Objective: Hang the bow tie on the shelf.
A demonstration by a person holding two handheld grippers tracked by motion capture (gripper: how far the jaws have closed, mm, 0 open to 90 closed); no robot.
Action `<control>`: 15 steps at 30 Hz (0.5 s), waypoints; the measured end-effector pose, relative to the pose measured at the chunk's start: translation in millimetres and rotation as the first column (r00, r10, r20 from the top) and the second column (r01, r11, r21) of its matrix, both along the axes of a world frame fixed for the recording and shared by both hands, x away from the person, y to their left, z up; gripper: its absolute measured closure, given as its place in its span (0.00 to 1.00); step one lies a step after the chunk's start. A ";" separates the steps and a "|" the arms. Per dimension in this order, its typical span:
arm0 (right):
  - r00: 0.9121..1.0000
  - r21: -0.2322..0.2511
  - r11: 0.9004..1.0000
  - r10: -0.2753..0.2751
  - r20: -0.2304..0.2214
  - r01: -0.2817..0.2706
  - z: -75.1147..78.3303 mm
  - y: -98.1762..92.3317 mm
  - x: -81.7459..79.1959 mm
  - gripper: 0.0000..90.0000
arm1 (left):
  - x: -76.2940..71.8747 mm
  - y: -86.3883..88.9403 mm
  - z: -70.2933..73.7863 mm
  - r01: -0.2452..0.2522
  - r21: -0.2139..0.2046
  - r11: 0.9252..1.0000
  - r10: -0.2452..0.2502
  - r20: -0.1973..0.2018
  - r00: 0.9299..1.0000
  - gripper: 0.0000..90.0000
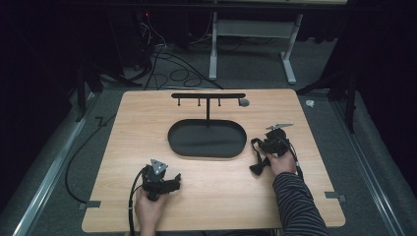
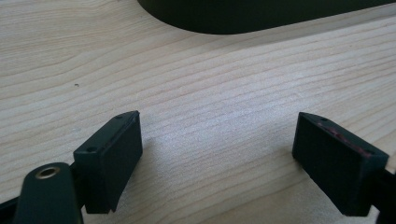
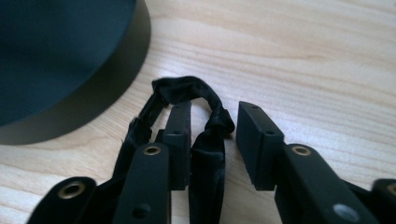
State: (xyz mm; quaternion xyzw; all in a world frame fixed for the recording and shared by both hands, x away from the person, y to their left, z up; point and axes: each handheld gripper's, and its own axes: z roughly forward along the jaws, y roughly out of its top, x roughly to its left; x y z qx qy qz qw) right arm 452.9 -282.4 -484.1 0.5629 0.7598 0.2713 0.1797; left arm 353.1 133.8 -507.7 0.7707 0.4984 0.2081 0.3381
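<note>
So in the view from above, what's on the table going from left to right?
Left gripper → black oval tray with its hook stand → black bow tie → right gripper, beside the tie's strap.

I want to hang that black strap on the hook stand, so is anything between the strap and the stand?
Between the black strap, looped around one jaw of the right hand-held gripper, and the hook stand lies the dark oval tray at the stand's base. Nothing else visible stands between them.
</note>
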 end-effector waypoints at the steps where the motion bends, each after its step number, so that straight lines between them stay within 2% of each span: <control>1: 1.000 -0.003 1.000 -0.001 -0.007 0.001 -0.8 0.3 0.1 0.79 | 0.0 0.0 0.0 0.000 0.000 1.000 0.000 0.000 1.000 0.18; 5: 1.000 -0.022 1.000 0.014 0.000 -0.014 -1.2 3.5 -0.3 0.86 | 0.0 0.0 0.0 0.000 0.000 1.000 0.000 0.000 1.000 0.18; 15: 1.000 -0.036 0.999 0.026 -0.007 -0.026 -0.3 4.4 -0.7 0.91 | 0.0 0.0 0.0 0.000 0.000 1.000 0.000 0.000 1.000 0.18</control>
